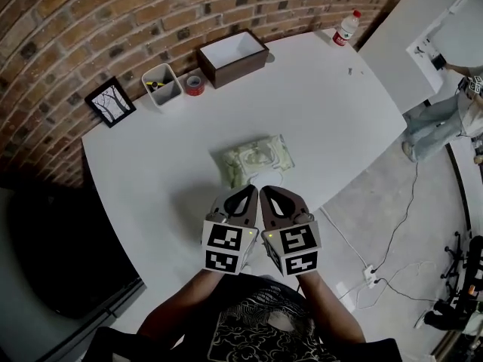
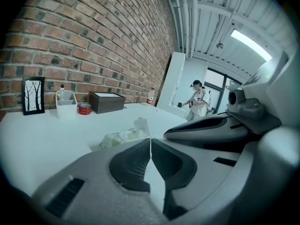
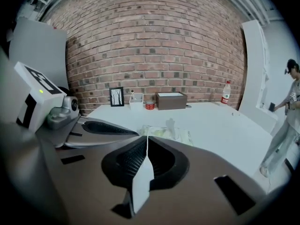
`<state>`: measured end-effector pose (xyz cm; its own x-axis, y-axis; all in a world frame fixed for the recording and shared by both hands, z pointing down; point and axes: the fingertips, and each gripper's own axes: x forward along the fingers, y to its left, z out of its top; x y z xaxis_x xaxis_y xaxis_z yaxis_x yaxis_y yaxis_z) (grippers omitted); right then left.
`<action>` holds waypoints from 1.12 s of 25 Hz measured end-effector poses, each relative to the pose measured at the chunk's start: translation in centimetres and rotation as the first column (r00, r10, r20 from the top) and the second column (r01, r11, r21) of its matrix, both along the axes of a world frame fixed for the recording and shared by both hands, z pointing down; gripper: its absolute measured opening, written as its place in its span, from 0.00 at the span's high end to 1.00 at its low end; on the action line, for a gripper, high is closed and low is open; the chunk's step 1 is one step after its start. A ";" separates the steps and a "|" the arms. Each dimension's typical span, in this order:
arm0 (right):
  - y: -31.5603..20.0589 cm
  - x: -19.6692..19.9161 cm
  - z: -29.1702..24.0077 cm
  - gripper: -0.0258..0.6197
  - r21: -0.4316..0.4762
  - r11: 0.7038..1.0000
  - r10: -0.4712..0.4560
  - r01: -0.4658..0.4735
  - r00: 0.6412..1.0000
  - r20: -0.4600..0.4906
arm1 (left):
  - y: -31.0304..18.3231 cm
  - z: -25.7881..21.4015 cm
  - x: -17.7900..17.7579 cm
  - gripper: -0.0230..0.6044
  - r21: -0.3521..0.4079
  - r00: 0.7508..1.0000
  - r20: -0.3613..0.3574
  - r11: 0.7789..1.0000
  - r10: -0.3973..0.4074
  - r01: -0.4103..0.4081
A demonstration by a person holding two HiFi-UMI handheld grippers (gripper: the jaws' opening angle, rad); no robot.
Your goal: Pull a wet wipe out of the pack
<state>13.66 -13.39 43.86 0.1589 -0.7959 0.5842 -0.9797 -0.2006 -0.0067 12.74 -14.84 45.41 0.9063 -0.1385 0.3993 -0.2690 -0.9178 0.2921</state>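
A pale green wet wipe pack lies flat in the middle of the white table. A white wipe shows at its near edge, and in the left gripper view a wipe stands up from the pack. My left gripper and right gripper hover side by side just short of the pack, apart from it. Both are shut, jaws pressed together with nothing between them. In the right gripper view the pack lies right beyond the shut right gripper; the left gripper is likewise shut.
Along the brick wall stand a brown box, a white bin, a red tape roll and a picture frame. A water bottle stands at the far right corner. A person stands on the floor beyond the table's right edge.
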 end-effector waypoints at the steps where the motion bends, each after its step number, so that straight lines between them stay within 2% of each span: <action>1: -0.3 0.1 0.1 0.93 -0.006 1.000 0.002 -0.002 1.000 -0.003 | -0.2 0.1 0.1 0.94 -0.003 1.000 -0.004 1.000 0.000 0.000; 12: -2.5 1.3 1.1 0.93 -0.038 0.999 -0.003 0.002 1.000 -0.023 | -1.8 0.9 0.0 0.94 -0.043 0.999 -0.007 0.998 -0.053 0.052; 22: -4.5 2.9 2.3 0.93 -0.052 0.990 -0.130 0.129 0.991 -0.020 | -3.2 1.5 1.1 0.94 -0.037 0.982 0.024 0.981 -0.189 0.190; 28: -5.1 3.9 3.2 0.93 -0.081 0.982 -0.175 0.173 0.984 -0.027 | -3.6 2.1 1.4 0.94 -0.040 0.968 0.044 0.968 -0.246 0.248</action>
